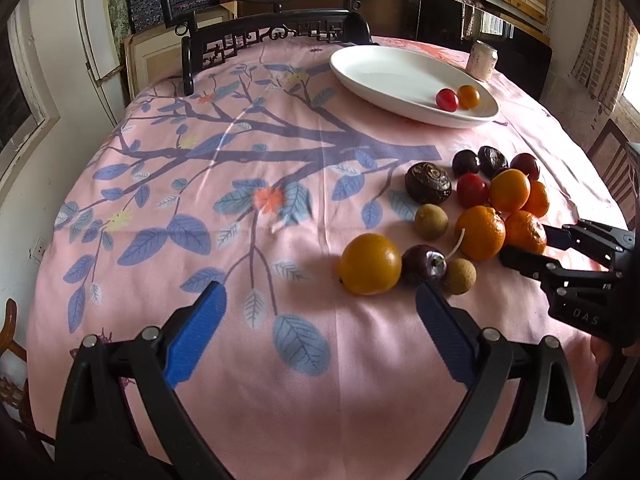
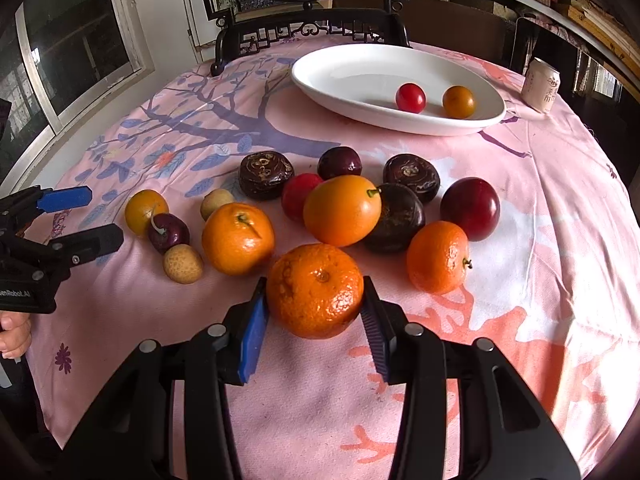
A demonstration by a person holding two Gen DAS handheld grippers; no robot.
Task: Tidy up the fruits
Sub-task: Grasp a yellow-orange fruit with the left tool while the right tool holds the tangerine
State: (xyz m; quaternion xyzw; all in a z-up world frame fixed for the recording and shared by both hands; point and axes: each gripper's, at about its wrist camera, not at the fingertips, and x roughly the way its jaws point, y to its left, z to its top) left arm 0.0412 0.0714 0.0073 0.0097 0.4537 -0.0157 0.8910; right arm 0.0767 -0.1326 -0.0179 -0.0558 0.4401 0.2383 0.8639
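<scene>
Between and just beyond the right tongs [image 2: 315, 282], 5 orange fruits [image 2: 238, 238], 3 plums [image 2: 470, 208], 3 dark wrinkled fruits [image 2: 266, 174], 2 longans [image 2: 182, 264] and 1 cherry [image 2: 168, 232] are lying; farther off, 1 plate [image 2: 340, 76] is holding 2 small fruits [image 2: 410, 98].

tablecloth [image 2: 540, 208]: matt pink printed cloth | oval dish [image 2: 320, 76]: glossy smooth white glaze | near mandarin [image 2: 315, 291]: pitted, dimpled peel | far chair [image 2: 308, 30]: dark carved lacquered wood | gripper pads [image 2: 253, 334]: blue ribbed plastic

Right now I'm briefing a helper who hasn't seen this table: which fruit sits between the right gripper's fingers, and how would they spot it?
Start at the white oval plate at the far side of the pink tablecloth, then come back to the loose fruit pile in front of it. At the pile's near edge lies a mandarin, between the right gripper's blue fingers. Its bumpy, pitted rind sets it apart from the smoother oranges behind.
</scene>
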